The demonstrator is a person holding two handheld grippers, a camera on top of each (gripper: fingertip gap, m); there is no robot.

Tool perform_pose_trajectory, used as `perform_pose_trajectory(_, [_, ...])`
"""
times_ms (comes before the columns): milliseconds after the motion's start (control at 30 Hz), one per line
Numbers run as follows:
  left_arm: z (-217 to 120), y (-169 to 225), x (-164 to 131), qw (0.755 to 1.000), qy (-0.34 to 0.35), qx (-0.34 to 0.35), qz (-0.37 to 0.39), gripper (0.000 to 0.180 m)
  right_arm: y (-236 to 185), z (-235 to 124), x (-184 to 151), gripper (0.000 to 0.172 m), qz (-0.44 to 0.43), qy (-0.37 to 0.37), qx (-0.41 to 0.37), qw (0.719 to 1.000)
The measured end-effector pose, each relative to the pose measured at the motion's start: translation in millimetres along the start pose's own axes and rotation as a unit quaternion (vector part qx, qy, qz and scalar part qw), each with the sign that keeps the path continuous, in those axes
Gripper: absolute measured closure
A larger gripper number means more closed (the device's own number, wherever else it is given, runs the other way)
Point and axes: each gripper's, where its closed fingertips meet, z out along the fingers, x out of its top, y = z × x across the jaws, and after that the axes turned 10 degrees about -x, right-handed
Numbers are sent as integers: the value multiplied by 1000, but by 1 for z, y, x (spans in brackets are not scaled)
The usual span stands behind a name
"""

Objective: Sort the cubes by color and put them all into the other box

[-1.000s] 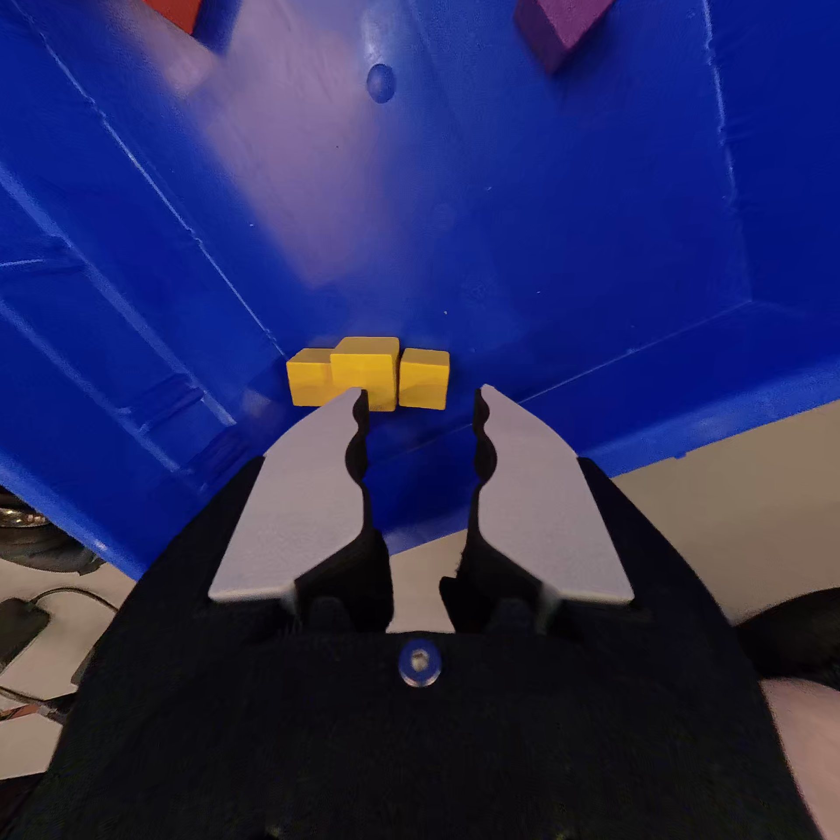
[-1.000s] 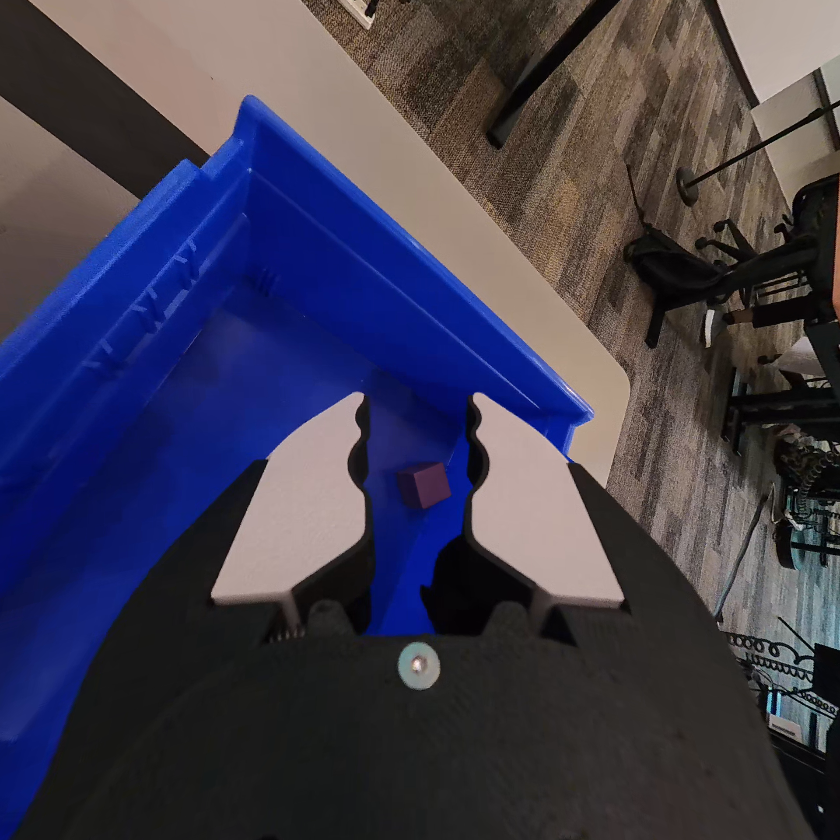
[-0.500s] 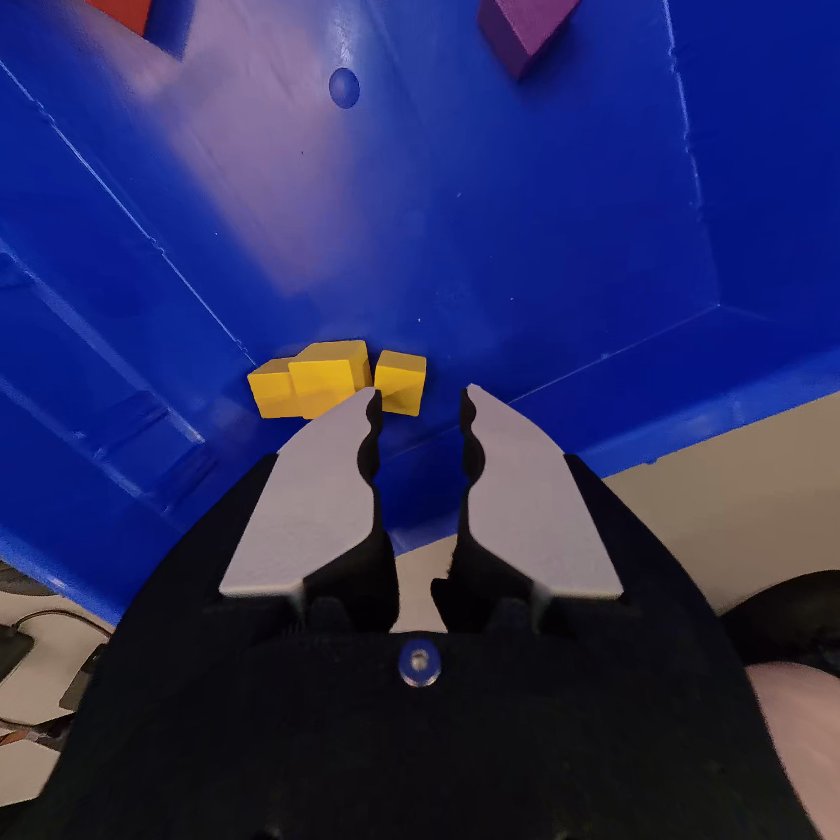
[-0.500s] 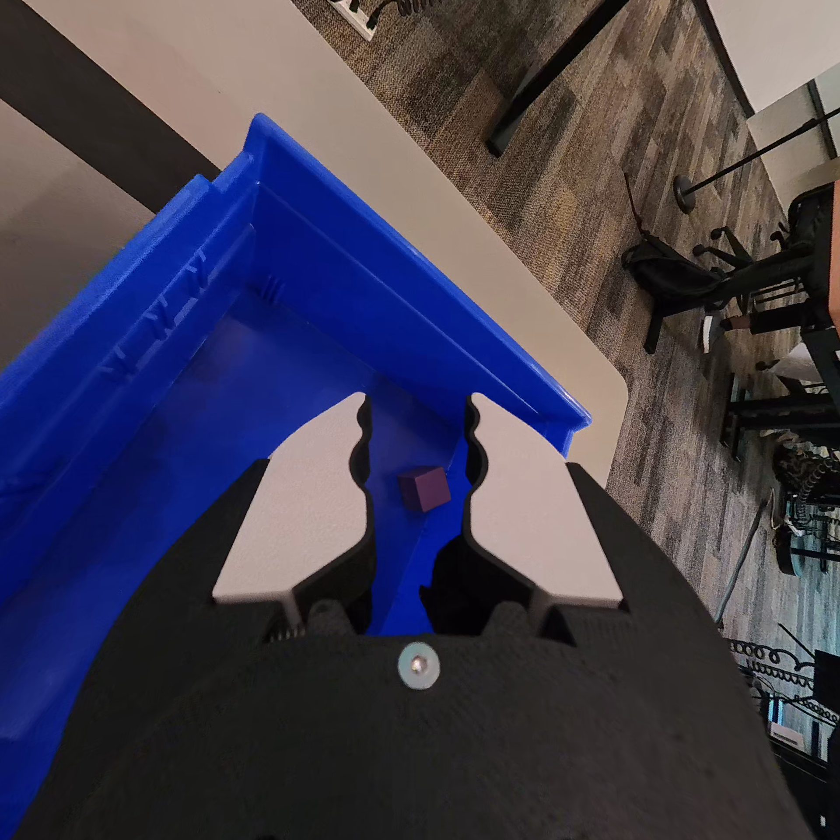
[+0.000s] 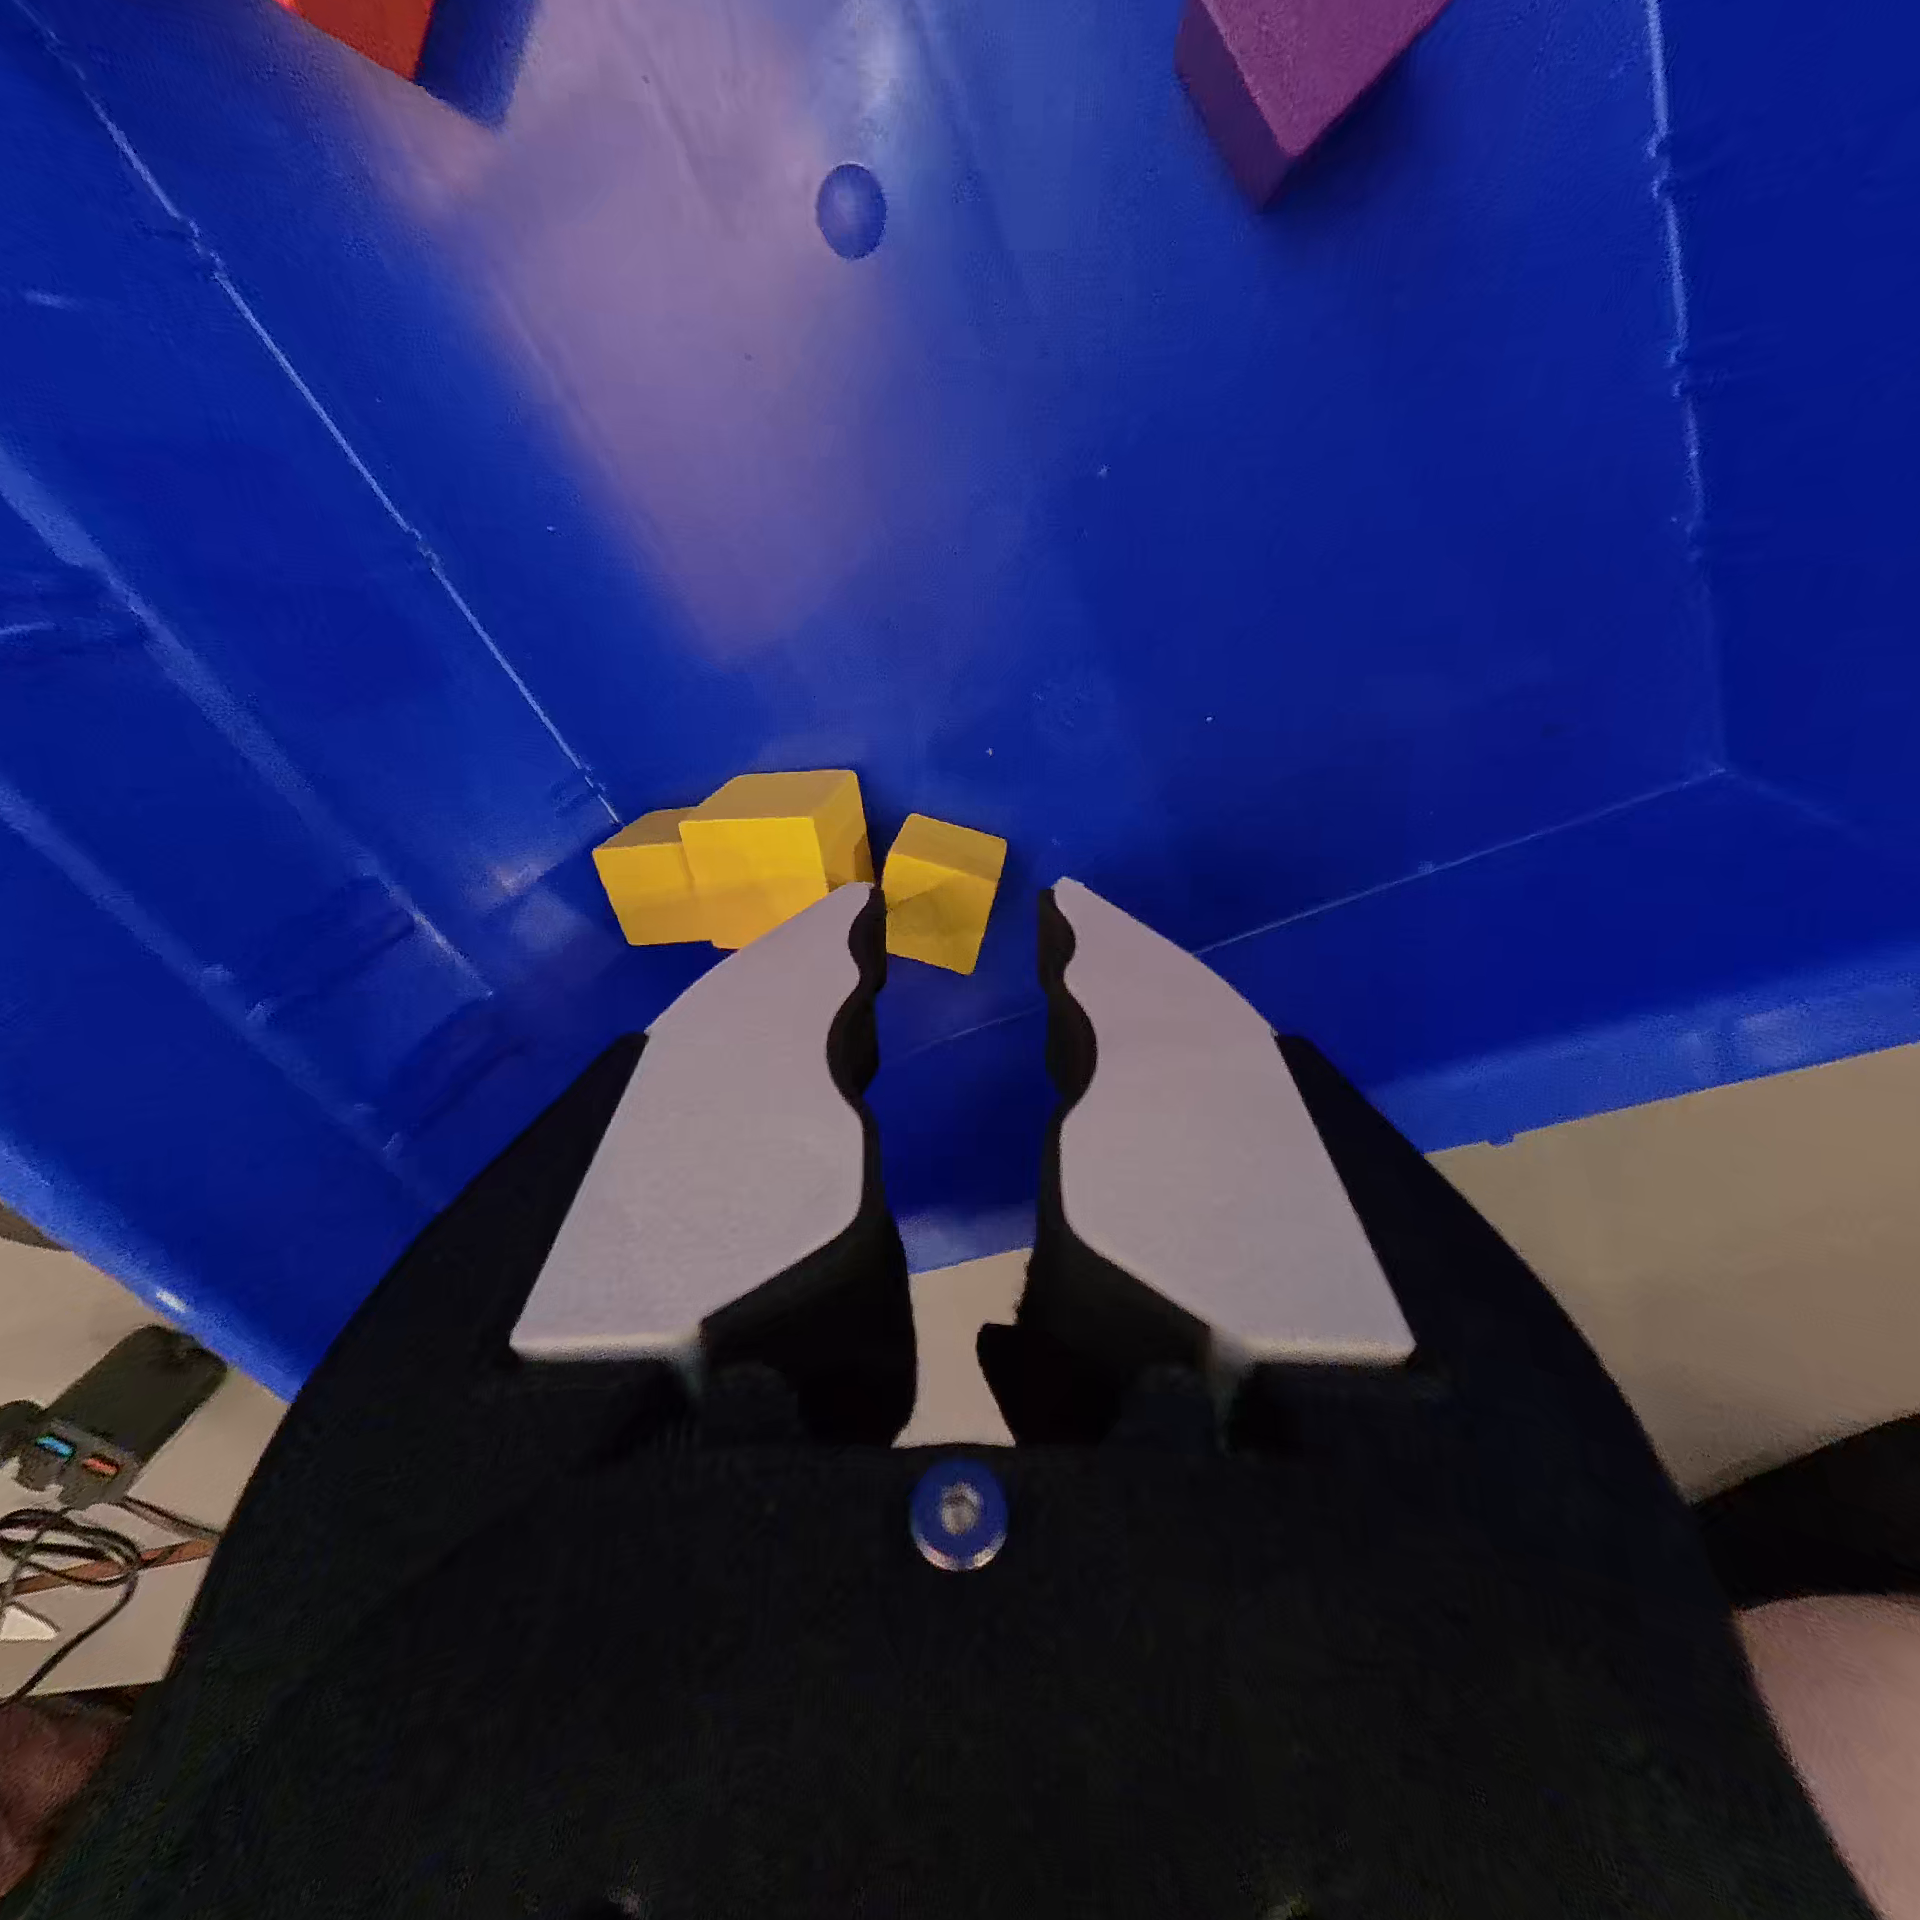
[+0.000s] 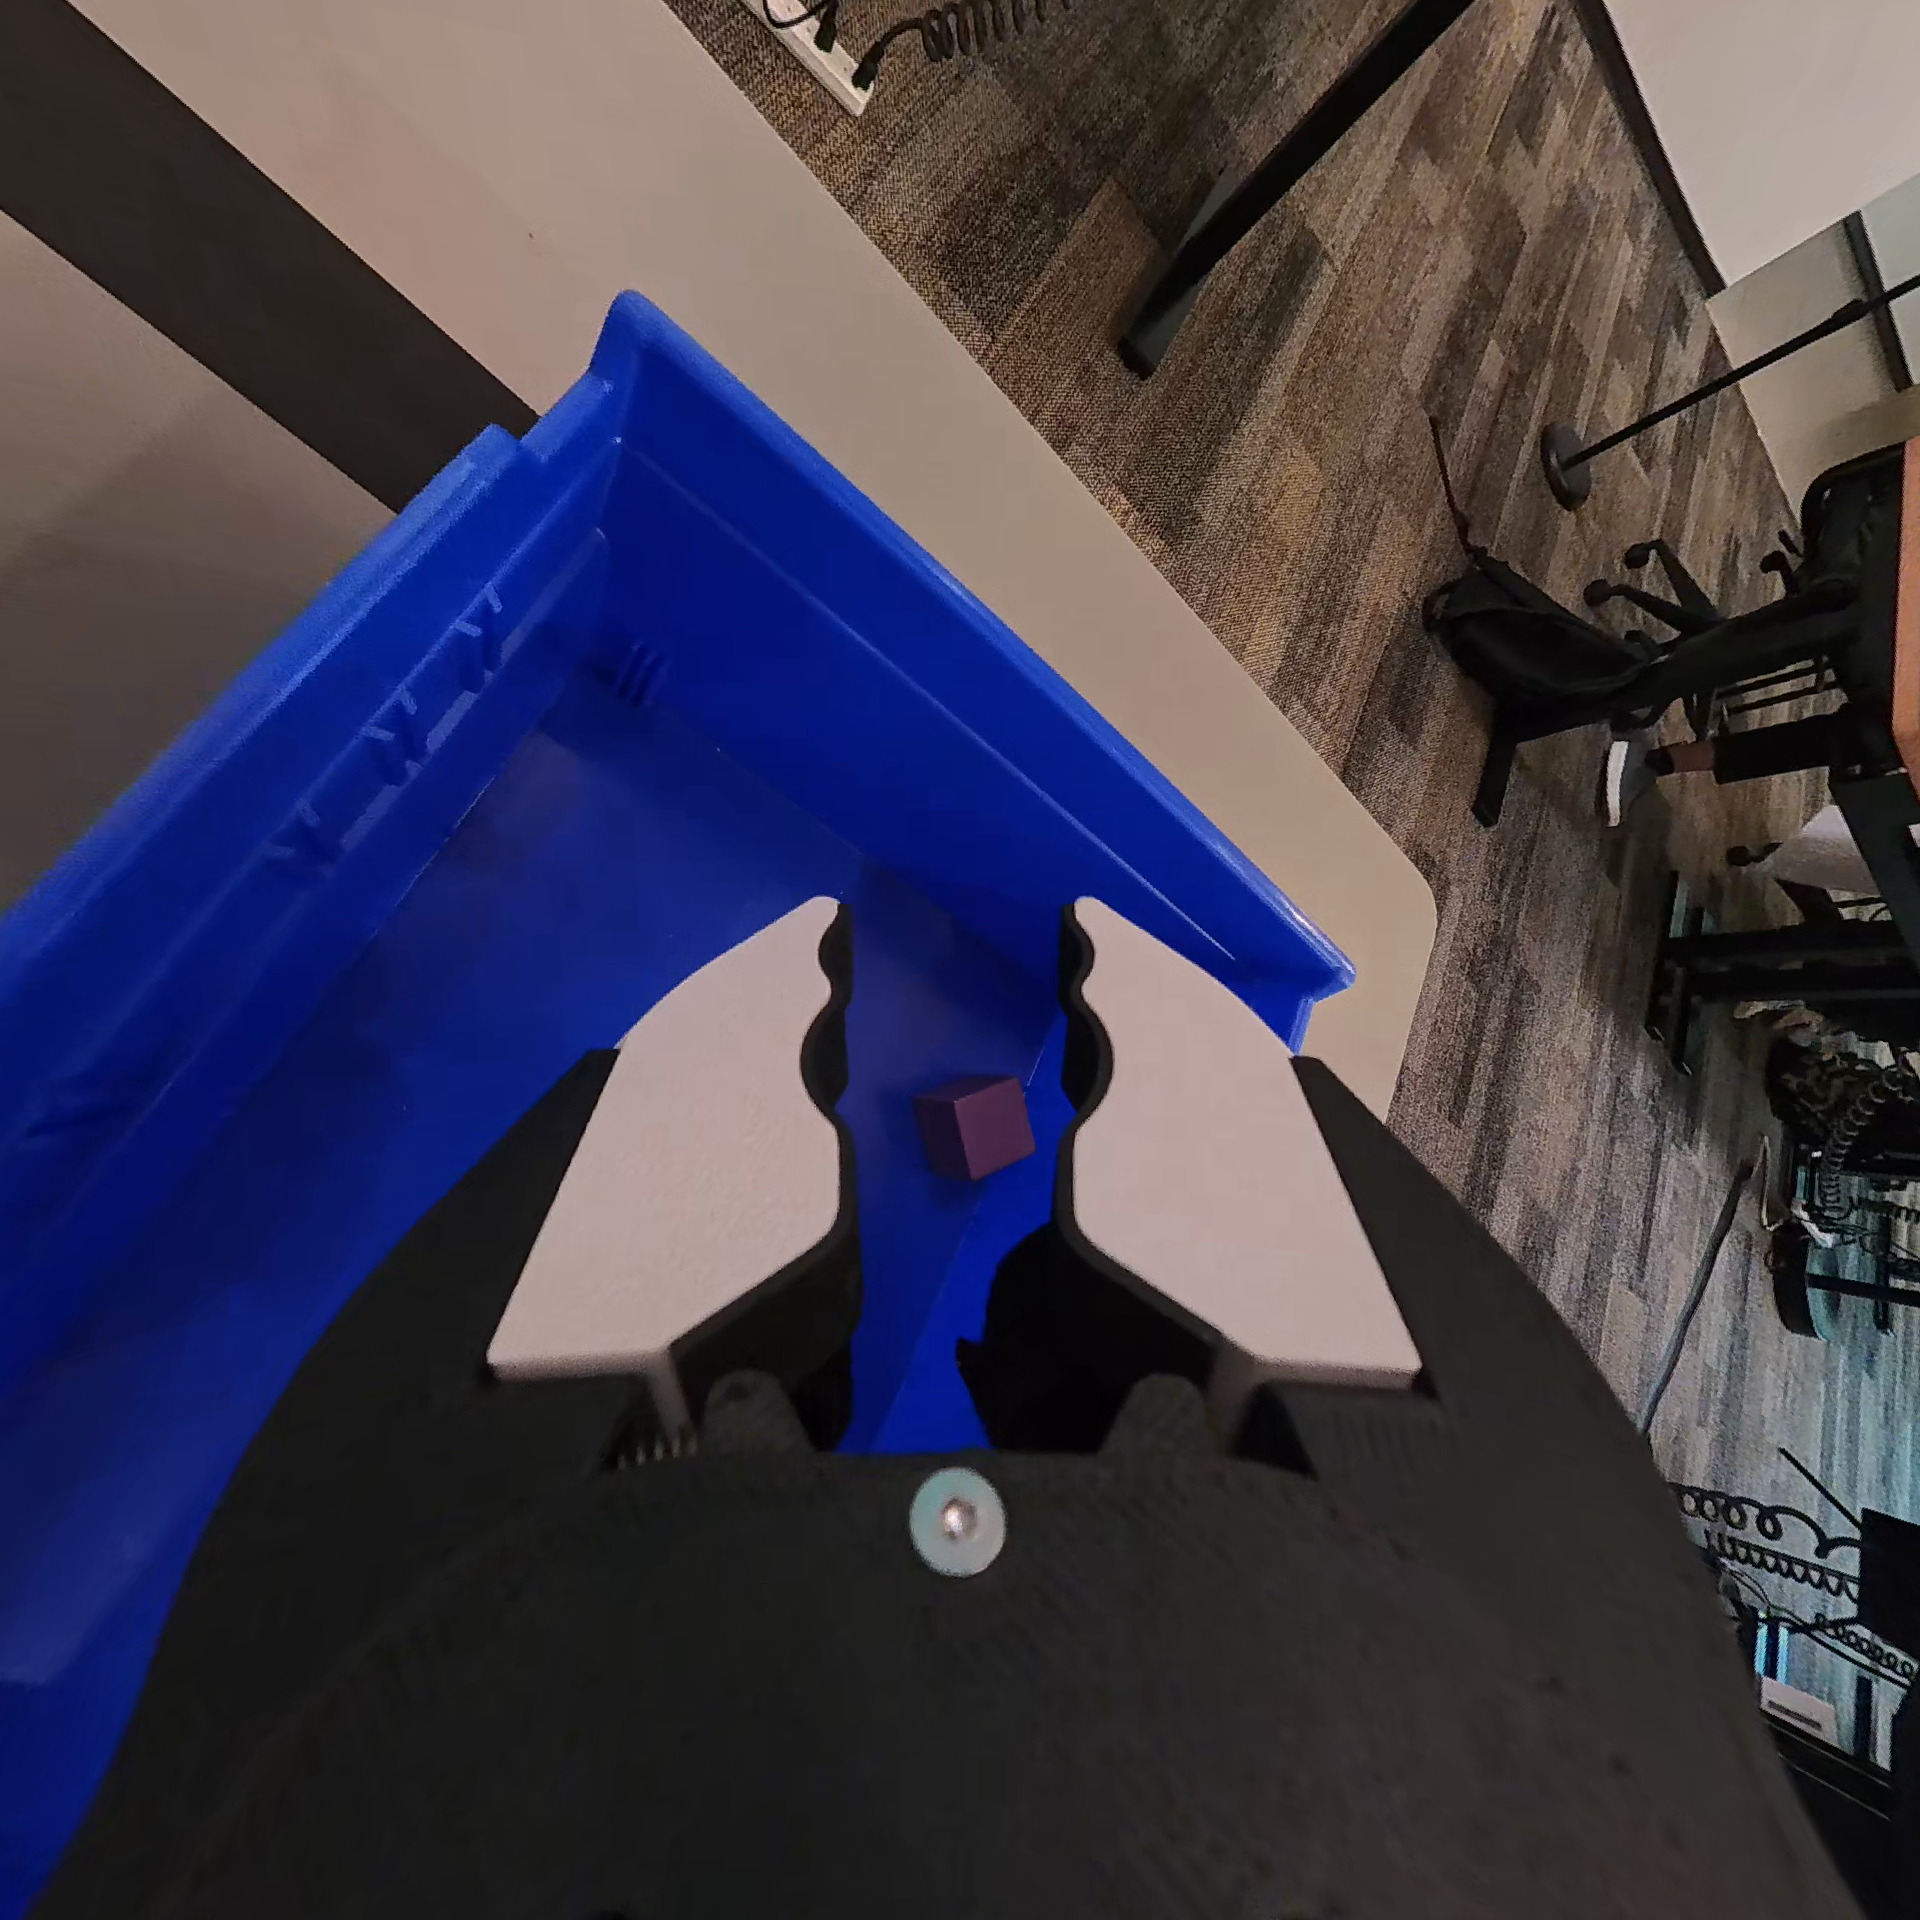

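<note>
While our left gripper [image 5: 961, 904] hangs spread and bare over the blue box [image 5: 1351, 520], a yellow cube [image 5: 940, 894] lies just beyond its left fingertip [image 5: 831, 935], in the corner beside two others. Our right gripper [image 6: 956, 914], also spread, frames a purple cube [image 6: 977, 1127] on another blue box's floor.

Both grippers, left gripper [image 5: 961, 914] and right gripper [image 6: 956, 925]: matte black printed body, pale grey wedge fingers with wavy black inner pads, one silver screw [image 5: 957, 1509] centred just behind the fingers.
</note>
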Motion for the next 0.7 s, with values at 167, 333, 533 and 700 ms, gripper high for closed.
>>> perform_pose_trajectory(167, [-4,25,9,997,25,-51,44,159,0,0,1,134,-2,2,0,1000])
perform_pose_trajectory(333, [-8,17,4,999,20,-35,32,152,0,0,1,134,-1,3,0,1000])
perform_pose_trajectory(533, [0,33,12,997,11,-73,30,143,-2,1,1,134,-5,1,1,1000])
perform_pose_trajectory(700, [8,43,7,994,-14,-113,-4,139,-2,0,2,134,-6,2,1,1000])
